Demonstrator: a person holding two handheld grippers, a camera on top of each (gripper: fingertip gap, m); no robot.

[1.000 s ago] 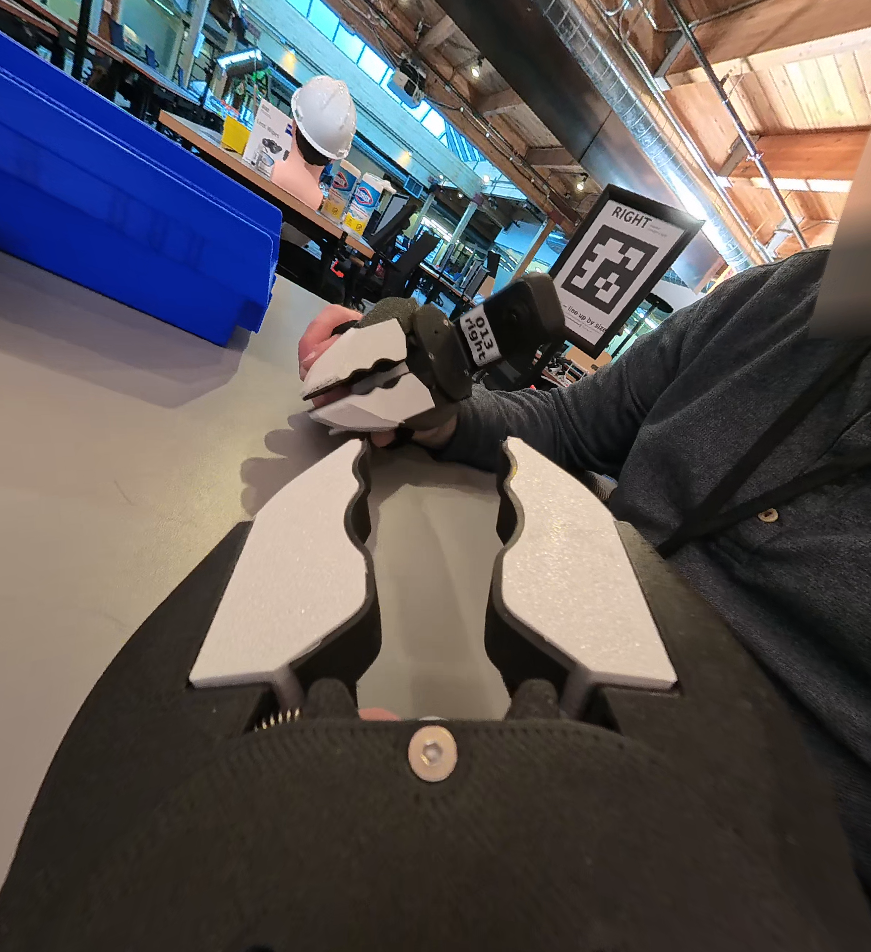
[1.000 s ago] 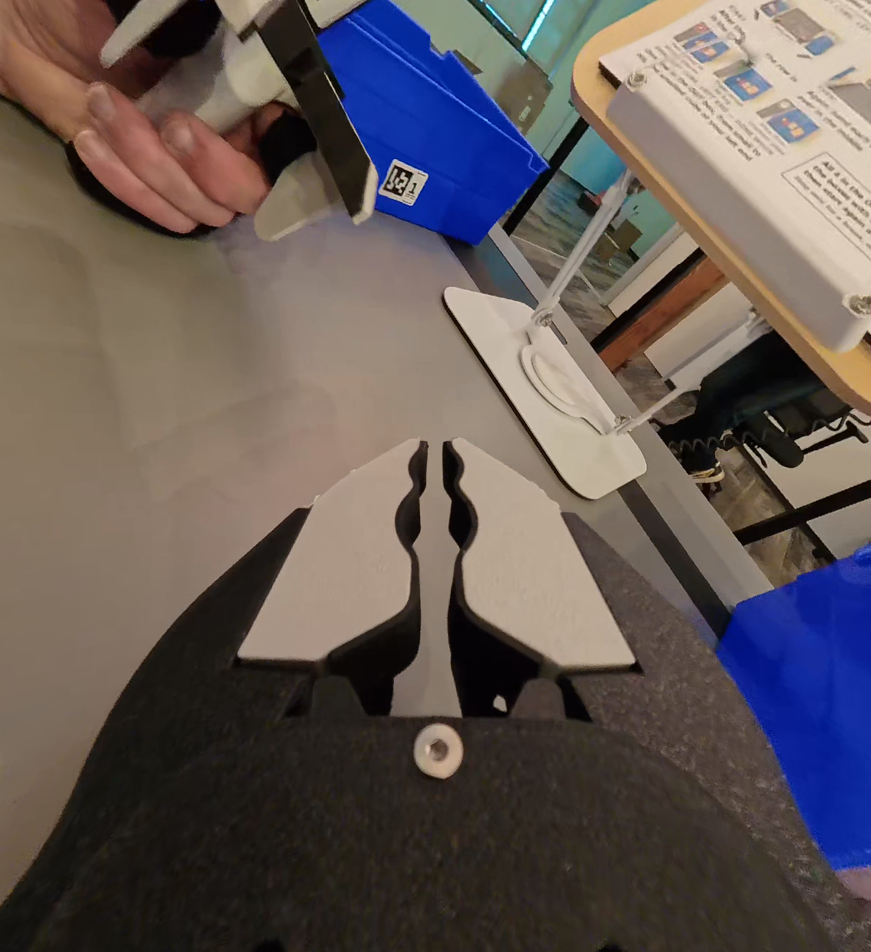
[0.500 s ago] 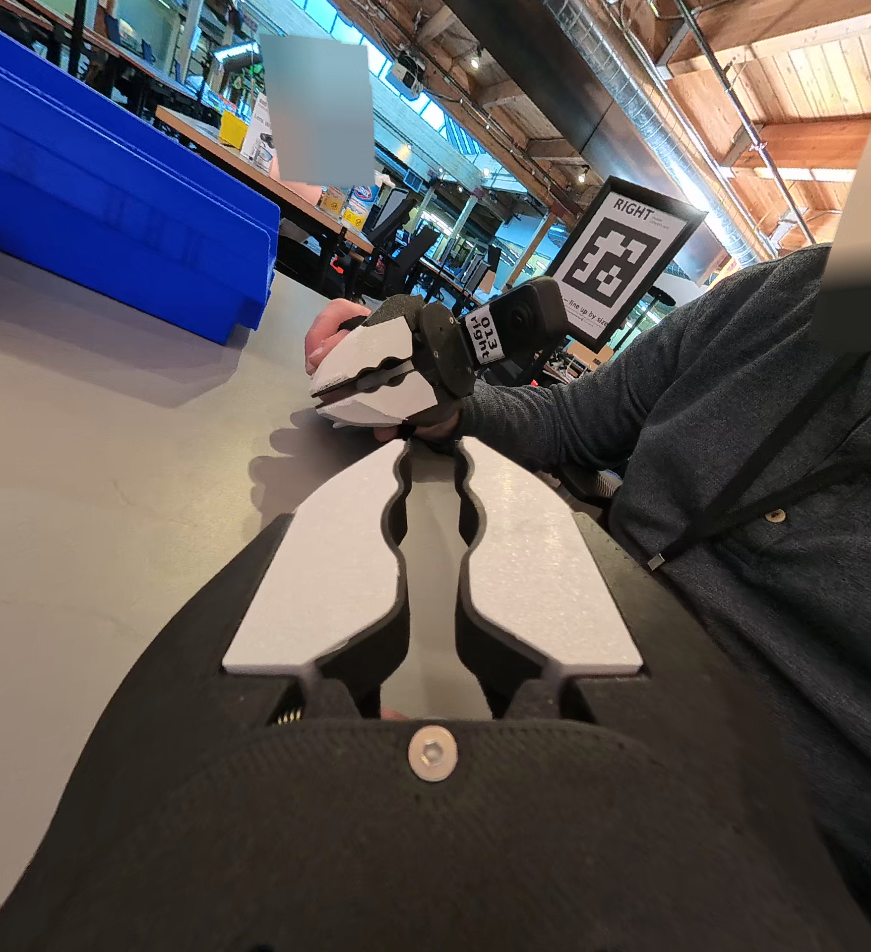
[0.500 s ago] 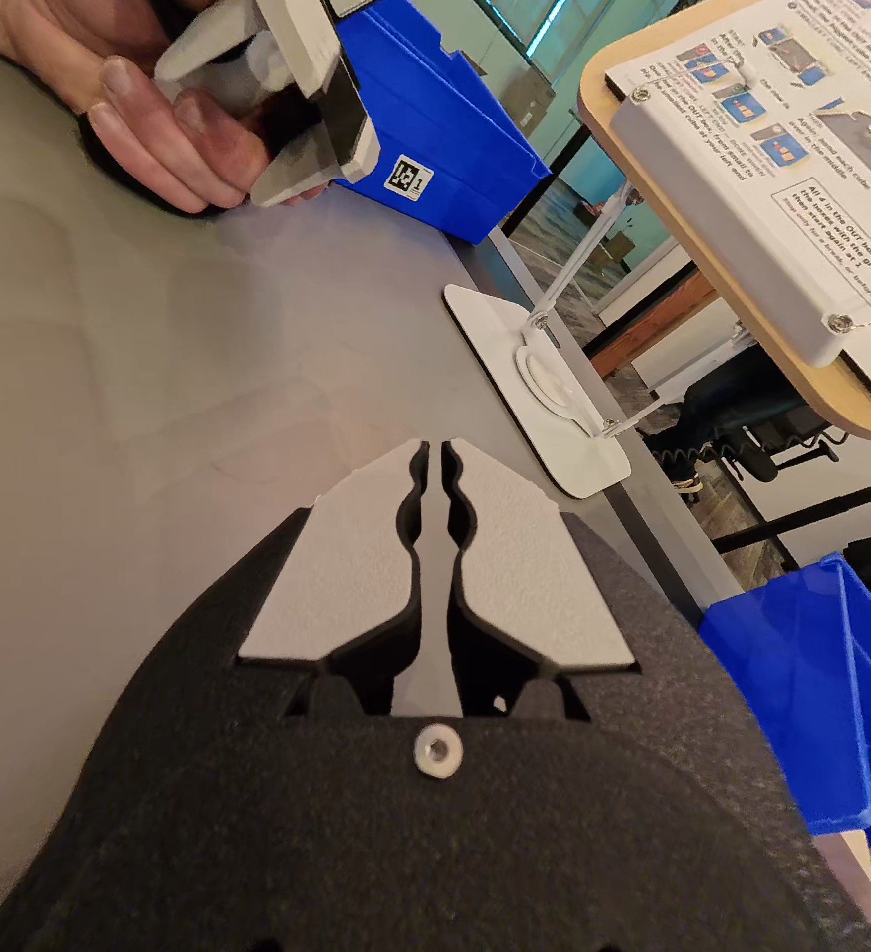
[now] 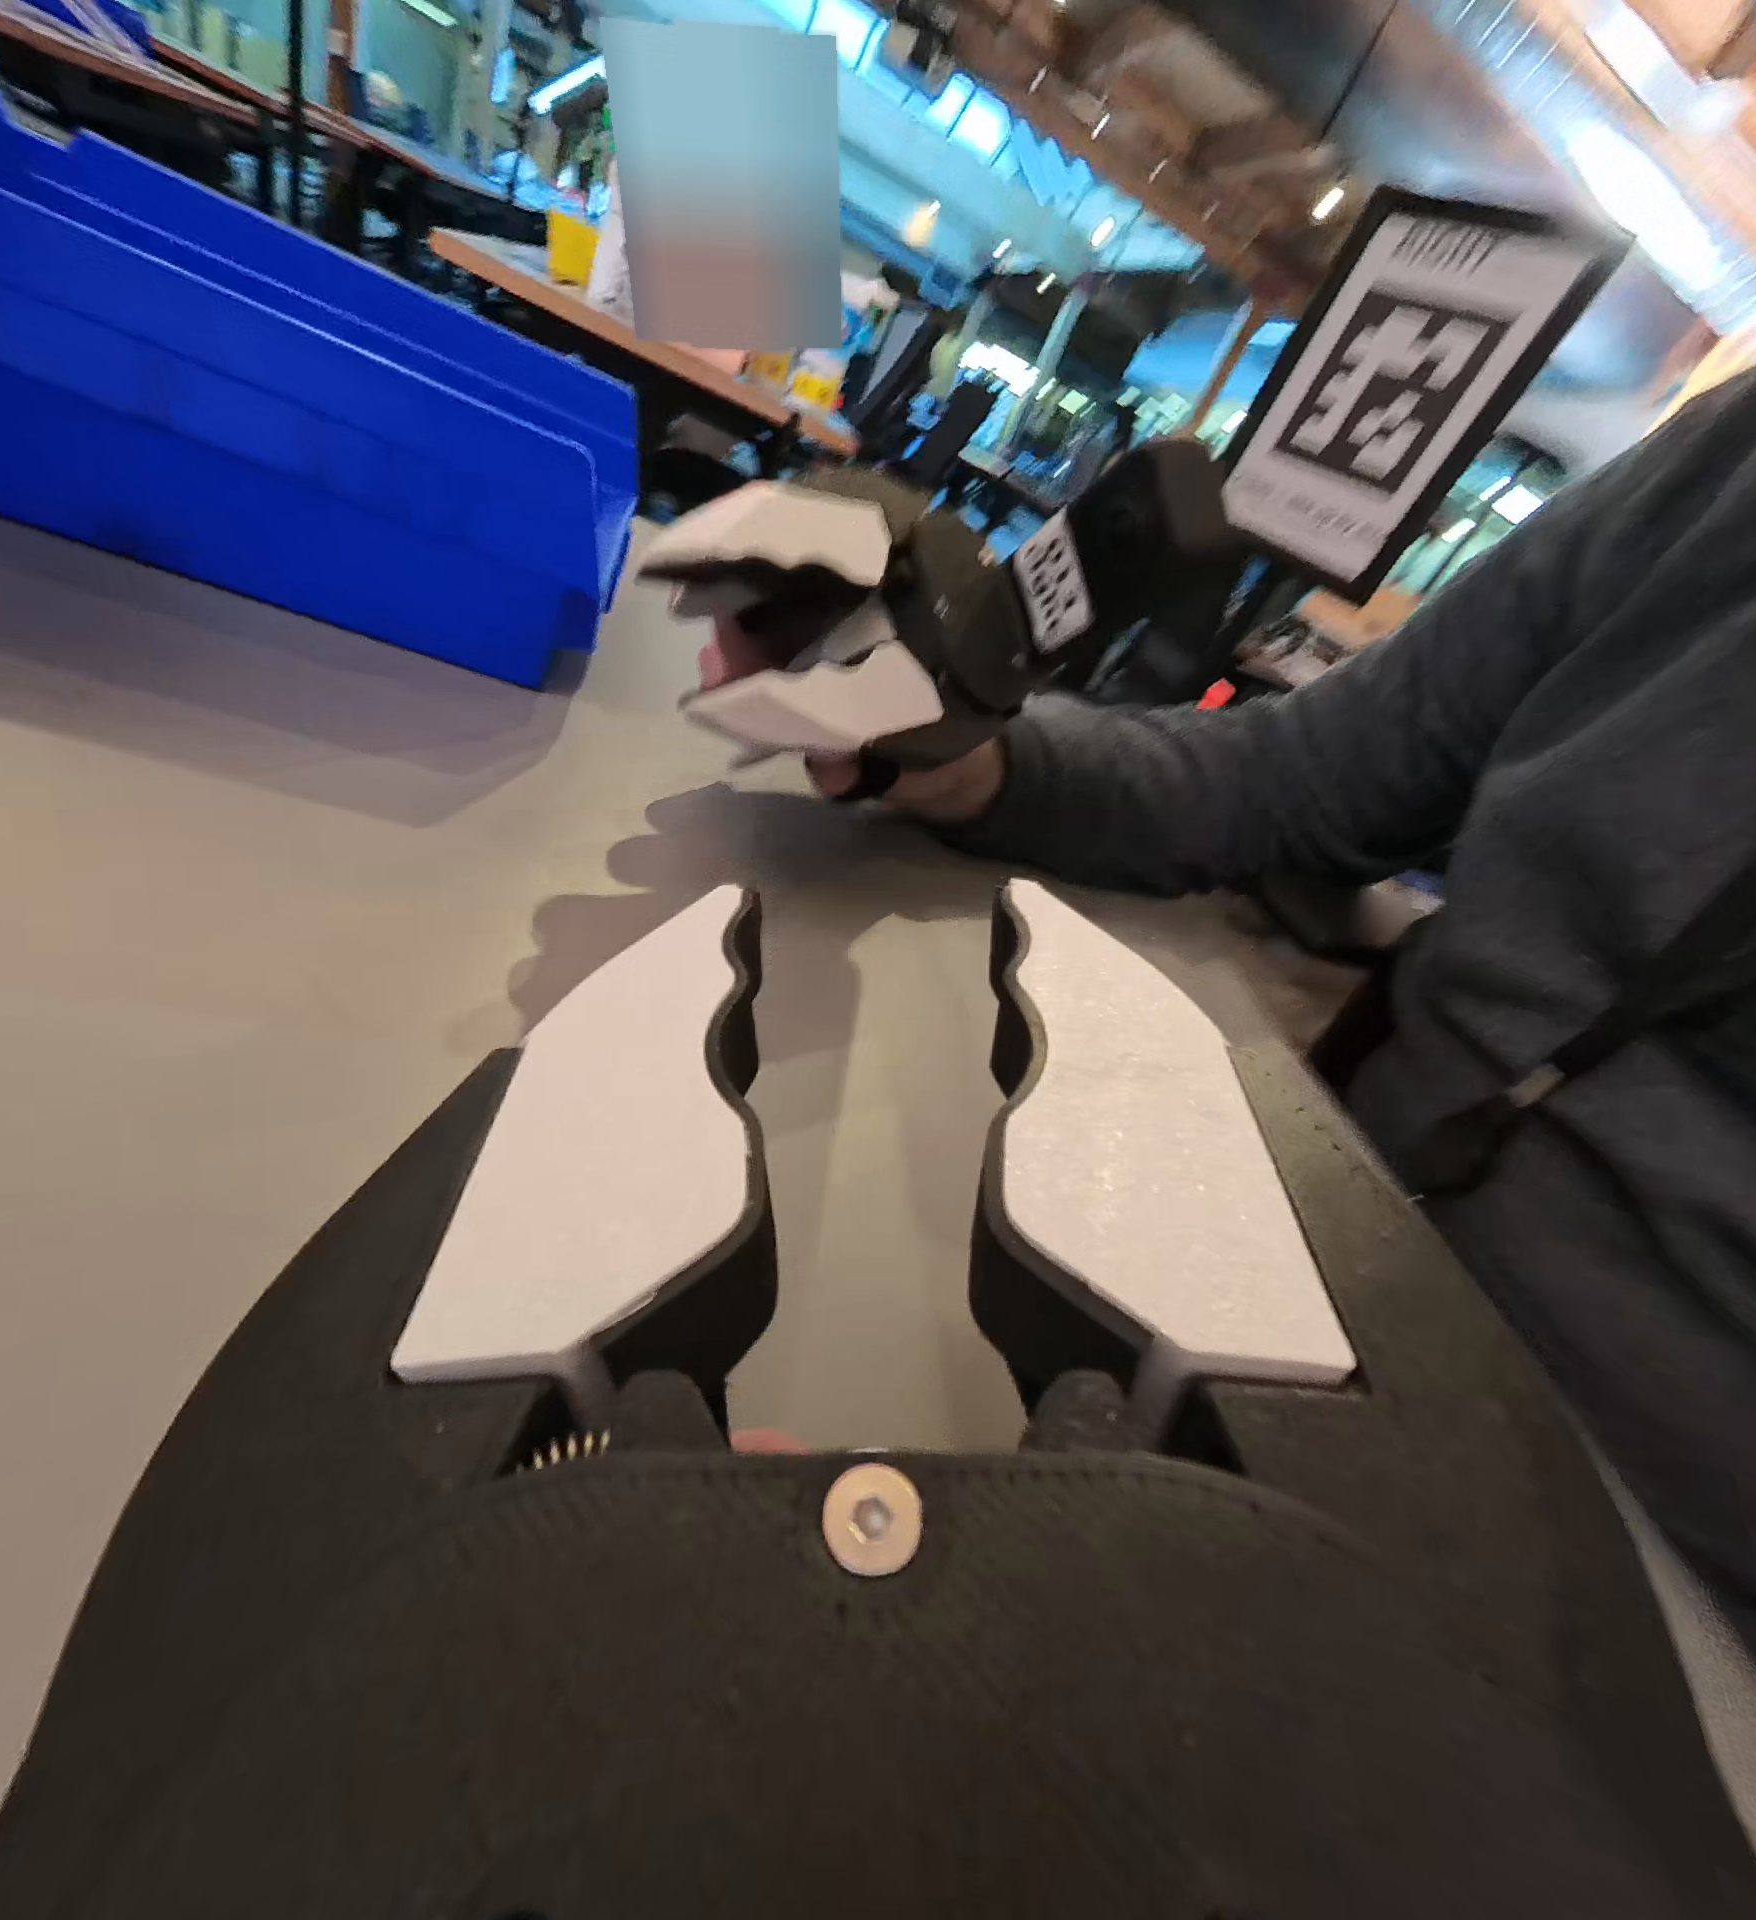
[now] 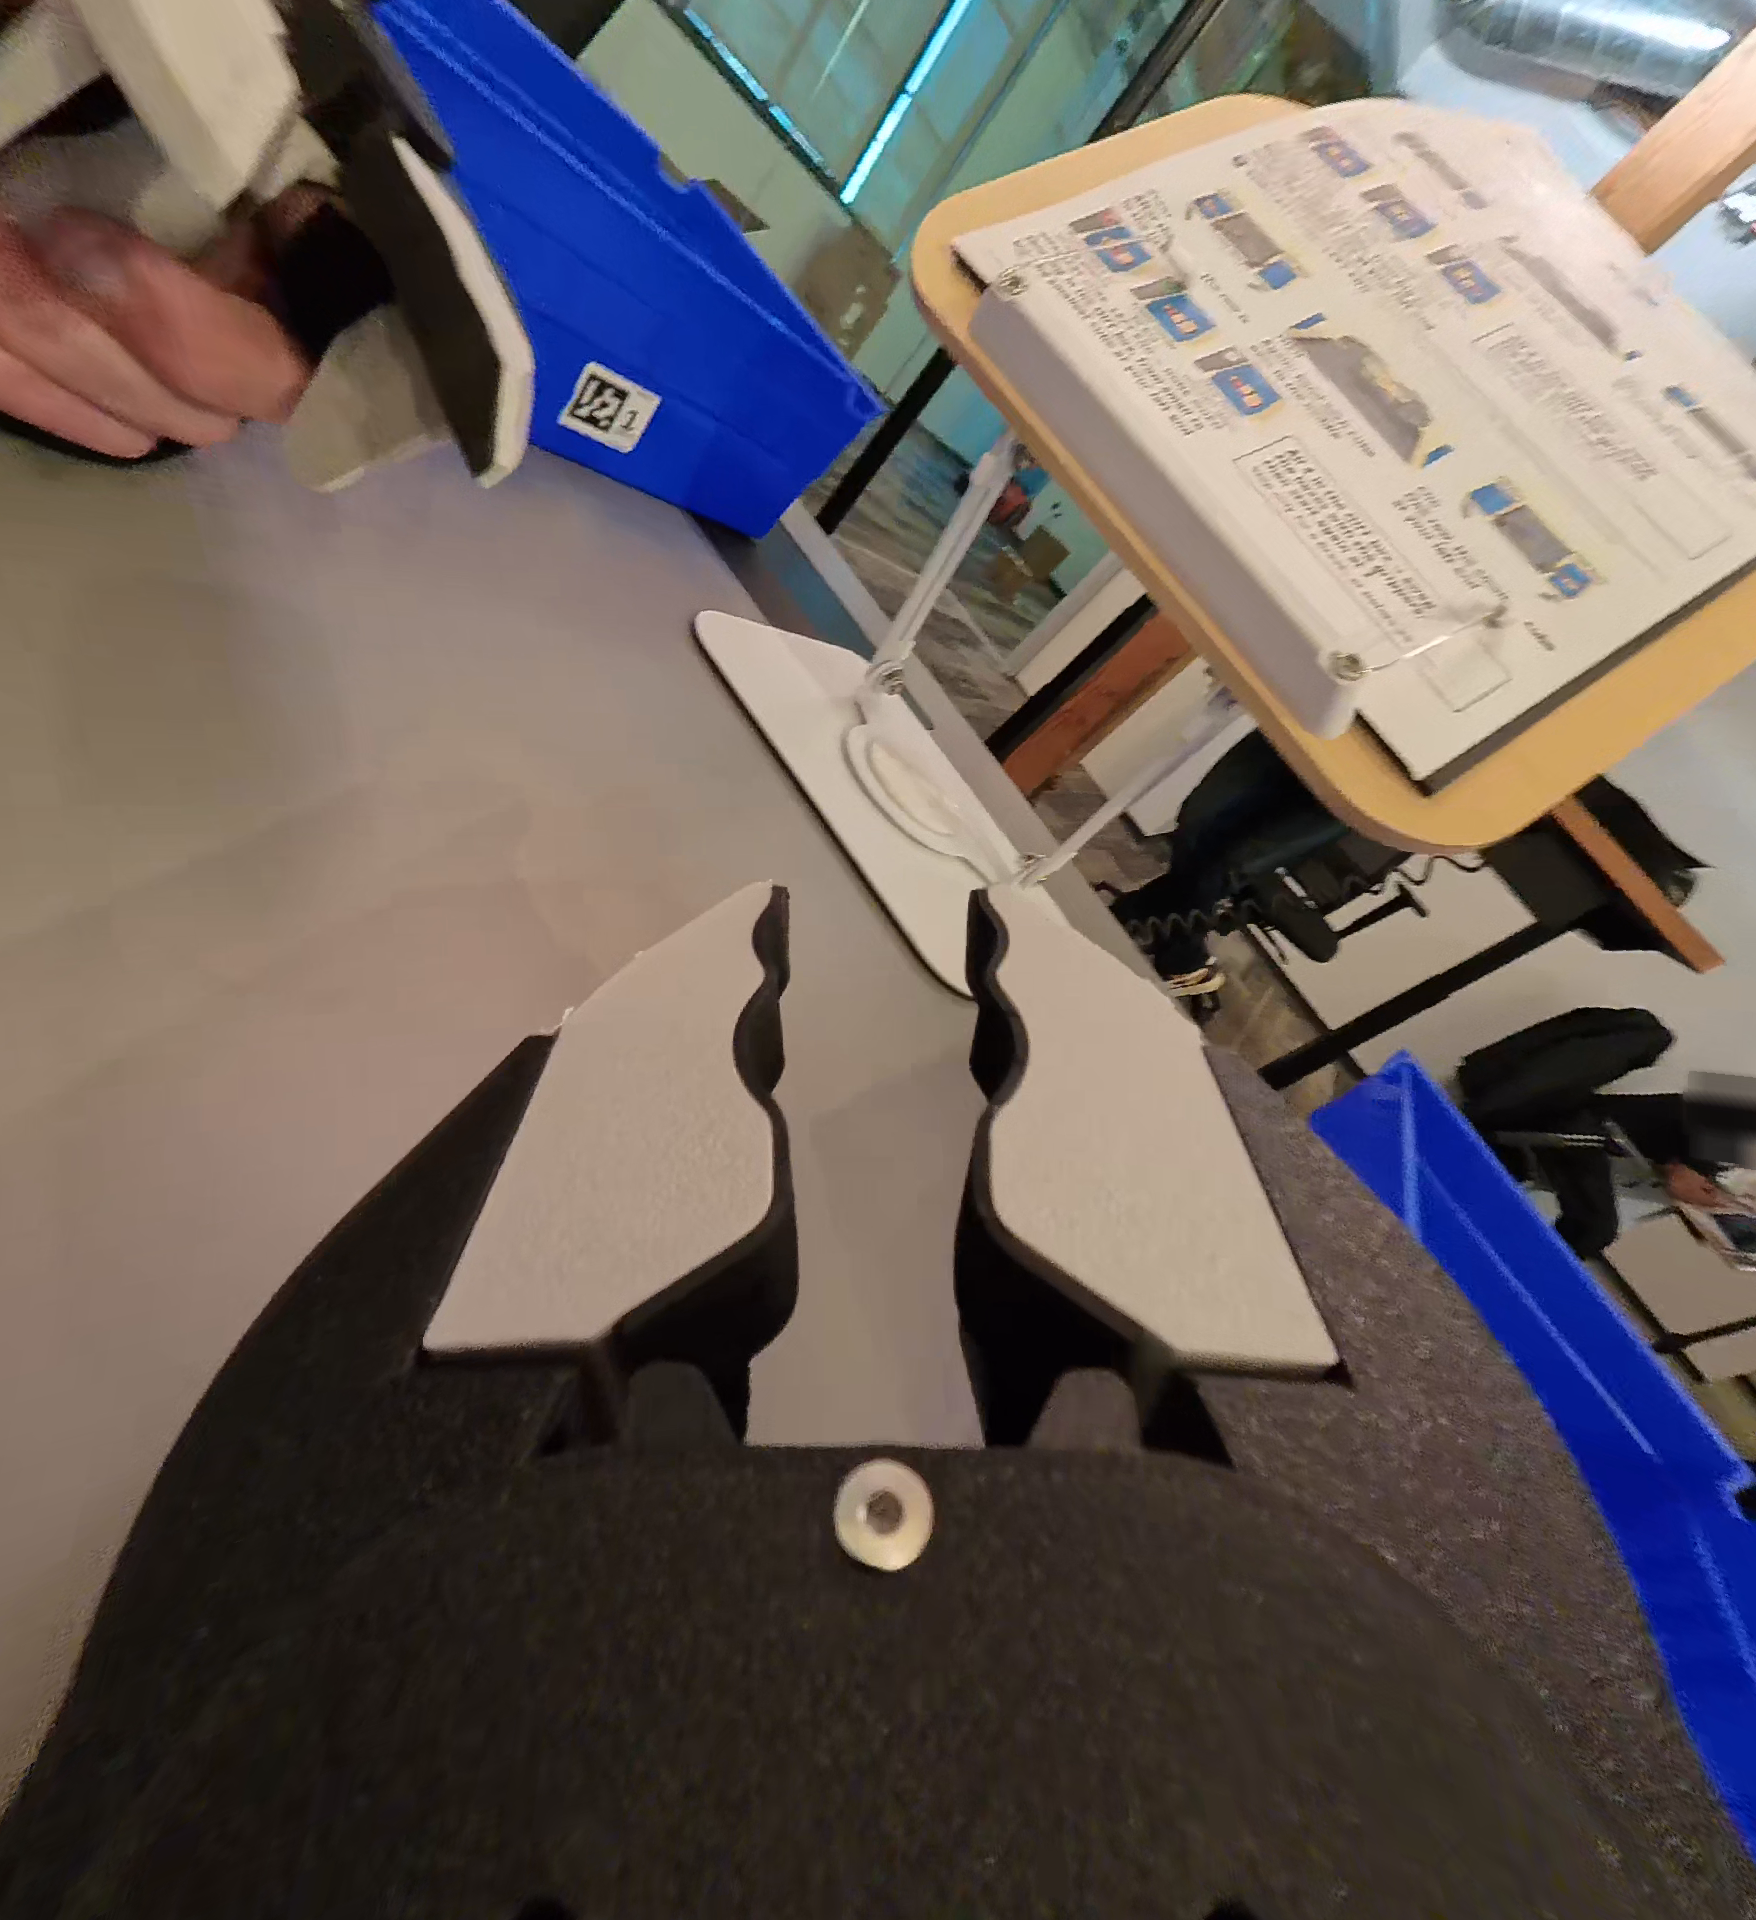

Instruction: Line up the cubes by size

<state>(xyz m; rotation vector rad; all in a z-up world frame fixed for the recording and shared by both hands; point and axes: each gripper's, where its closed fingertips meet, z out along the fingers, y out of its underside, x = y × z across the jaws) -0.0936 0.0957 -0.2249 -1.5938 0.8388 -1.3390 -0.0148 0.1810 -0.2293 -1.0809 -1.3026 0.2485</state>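
Left gripper [image 5: 872, 904] low over the grey table [image 5: 178, 987], fingers [image 5: 645, 1091] apart, only bare tabletop between them. Right gripper [image 6: 874, 904] likewise spread wide, nothing in its grasp, pointing toward the white stand base [image 6: 853, 758] at 12 o'clock. Cubes not visible in either view; location impossible to tell. Blue bin [image 5: 230, 416] at 10 o'clock of the left gripper. Instruction board [image 6: 1373, 416] at 1 o'clock of the right gripper, second blue bin [image 6: 1580, 1455] at 4 o'clock.
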